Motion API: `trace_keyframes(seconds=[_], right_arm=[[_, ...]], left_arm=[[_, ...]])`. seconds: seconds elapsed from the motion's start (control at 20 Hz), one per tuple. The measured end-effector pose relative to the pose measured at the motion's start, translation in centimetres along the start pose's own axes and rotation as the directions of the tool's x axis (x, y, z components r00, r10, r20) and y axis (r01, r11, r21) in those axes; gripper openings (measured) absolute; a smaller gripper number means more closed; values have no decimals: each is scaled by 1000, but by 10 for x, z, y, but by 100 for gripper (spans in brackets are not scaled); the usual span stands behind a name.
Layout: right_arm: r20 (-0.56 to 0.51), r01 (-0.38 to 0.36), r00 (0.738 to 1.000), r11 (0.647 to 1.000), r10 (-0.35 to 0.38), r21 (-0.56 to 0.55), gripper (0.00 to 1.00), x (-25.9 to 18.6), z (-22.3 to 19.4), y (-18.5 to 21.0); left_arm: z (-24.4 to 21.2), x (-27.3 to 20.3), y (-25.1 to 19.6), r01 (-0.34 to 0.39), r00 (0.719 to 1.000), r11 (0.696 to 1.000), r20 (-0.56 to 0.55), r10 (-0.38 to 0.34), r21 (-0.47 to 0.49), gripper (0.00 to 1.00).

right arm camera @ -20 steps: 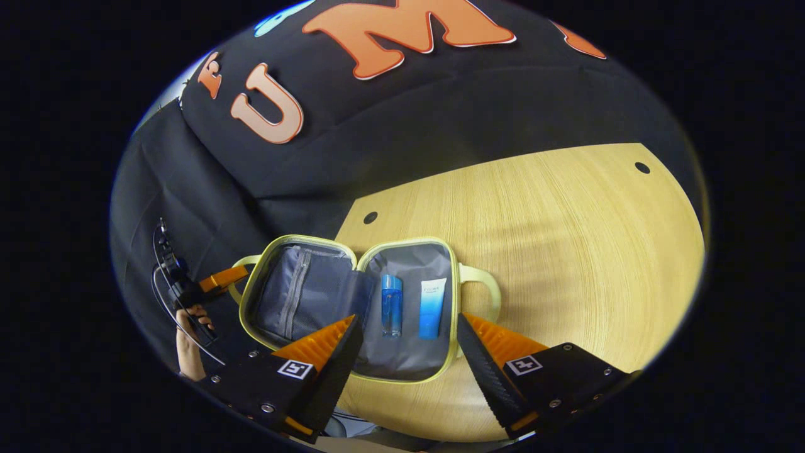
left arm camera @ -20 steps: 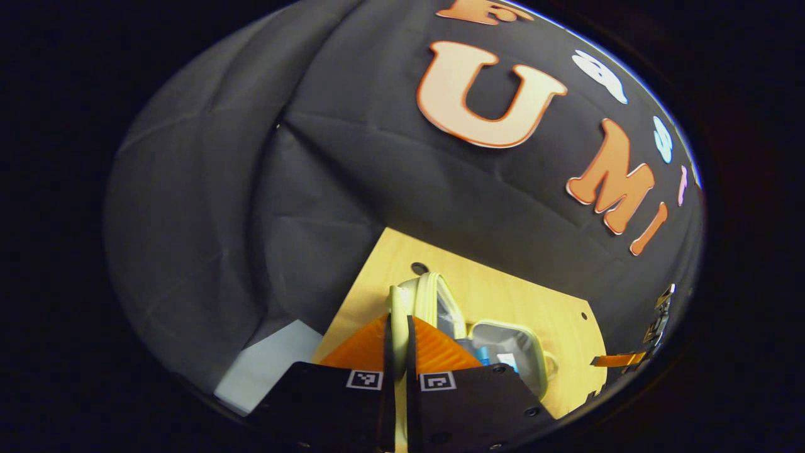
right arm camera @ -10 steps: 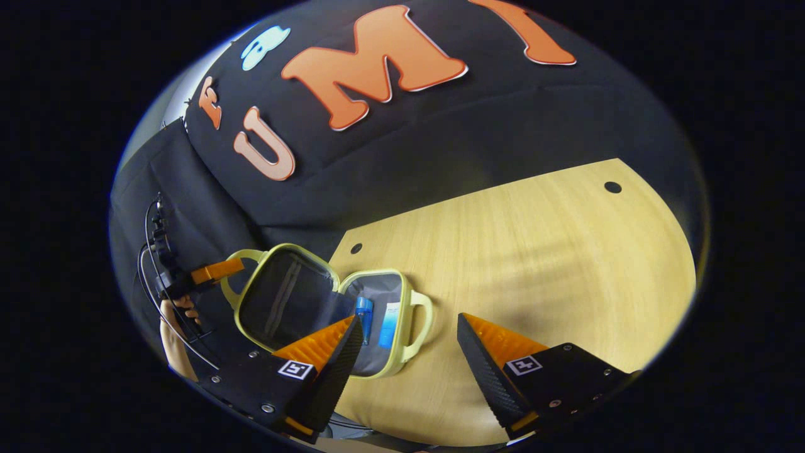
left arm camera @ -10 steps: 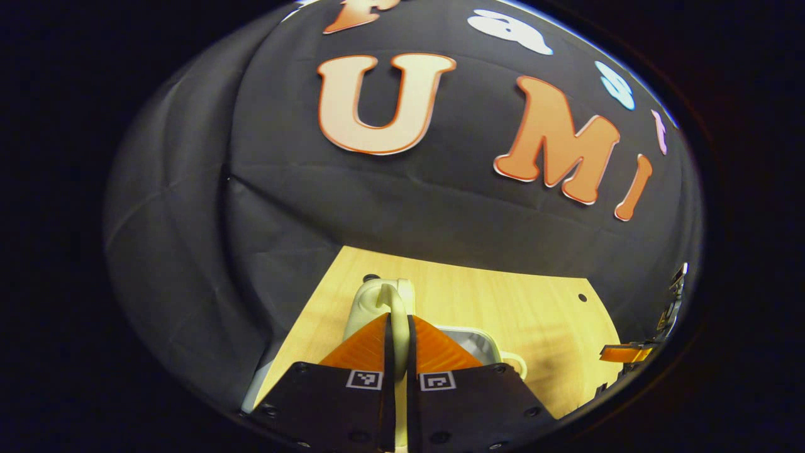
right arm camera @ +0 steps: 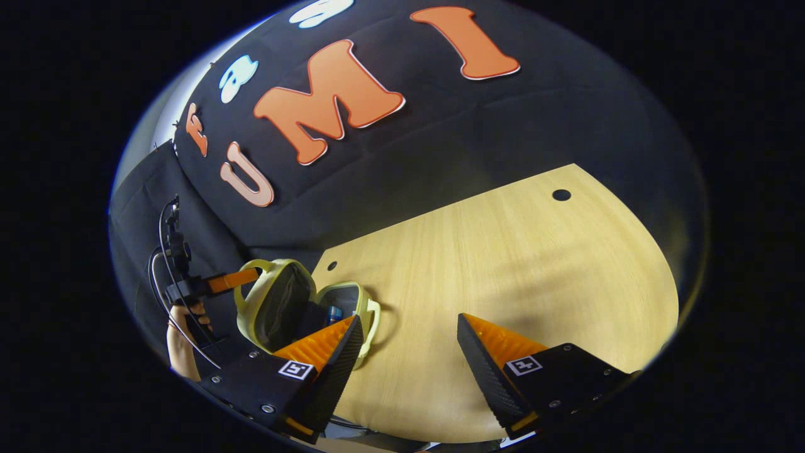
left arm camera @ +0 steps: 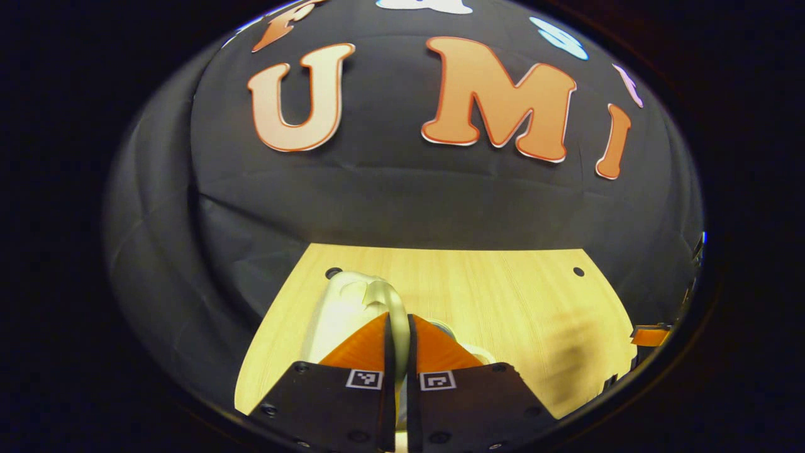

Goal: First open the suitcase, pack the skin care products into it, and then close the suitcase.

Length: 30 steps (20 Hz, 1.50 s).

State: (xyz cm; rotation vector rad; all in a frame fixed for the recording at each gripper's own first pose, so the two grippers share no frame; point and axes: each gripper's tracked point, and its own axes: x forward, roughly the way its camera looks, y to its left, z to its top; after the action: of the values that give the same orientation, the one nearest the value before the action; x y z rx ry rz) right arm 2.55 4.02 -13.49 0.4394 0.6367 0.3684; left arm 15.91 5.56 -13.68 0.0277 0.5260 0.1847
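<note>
Pale-yellow suitcase [right arm camera: 283,302] half-shut on the table, blue bottle [right arm camera: 332,313] inside.

Ahead and right of the right gripper [right arm camera: 409,352], bare light wooden tabletop [right arm camera: 503,251]; to its left, the half-open pale-green suitcase [right arm camera: 283,302] blocks.

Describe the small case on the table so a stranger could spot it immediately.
On the pale wooden table, look toward its left corner near the black cloth wall. There sits a small pale yellow-green suitcase with a grey lining, half folded shut, its raised lid's handle pinched by the left gripper. Nothing else on the table has looped handles.
</note>
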Motion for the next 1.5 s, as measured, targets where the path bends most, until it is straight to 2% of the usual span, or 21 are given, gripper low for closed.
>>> trace_keyframes(seconds=[0.1,0.35,0.45,0.6,0.75,0.9,1.0,1.05,1.1,1.2,1.3,1.45,1.5], right_arm=[[4,13,1000,1000,-13,11,95,-8,2,-15],[10,46,999,998,-47,37,95,-24,0,-51],[10,56,998,997,-57,49,95,-29,-3,-61],[1,80,997,995,-80,51,95,-35,-10,-75],[-12,93,996,993,-93,67,95,-42,-18,-85],[-24,108,994,992,-107,65,95,-45,-27,-91],[-32,109,994,992,-108,56,96,-45,-32,-93],[-35,106,994,993,-104,55,96,-45,-33,-93],[-40,102,994,993,-99,54,95,-44,-35,-91],[-39,86,996,995,-84,47,95,-41,-33,-85],[-29,83,996,996,-83,25,95,-39,-29,-83],[4,108,994,994,-108,-19,96,-36,-17,-77],[25,116,993,993,-115,-32,96,-37,-11,-74]], left_arm=[[-8,7,-20,6,1000,1000,-13,-6,17,7],[-44,42,-80,89,992,996,-84,-89,-10,7],[-64,55,-104,122,984,992,-130,-125,-30,7],[-97,73,-130,139,970,990,-201,-139,-14,7],[-126,88,-145,160,955,987,-255,-152,12,7],[-157,102,-146,184,945,982,-265,-191,-52,8],[-148,96,-151,221,942,974,-246,-228,-57,7],[-159,103,-150,216,936,975,-271,-223,-56,14],[-161,106,-147,207,934,977,-288,-213,-51,25],[-158,110,-146,176,944,984,-280,-176,-27,29],[-146,91,-157,195,949,979,-238,-205,-66,41],[-105,55,-158,197,975,980,-99,-199,-24,98],[-86,42,-155,194,980,981,-43,-194,4,98]])
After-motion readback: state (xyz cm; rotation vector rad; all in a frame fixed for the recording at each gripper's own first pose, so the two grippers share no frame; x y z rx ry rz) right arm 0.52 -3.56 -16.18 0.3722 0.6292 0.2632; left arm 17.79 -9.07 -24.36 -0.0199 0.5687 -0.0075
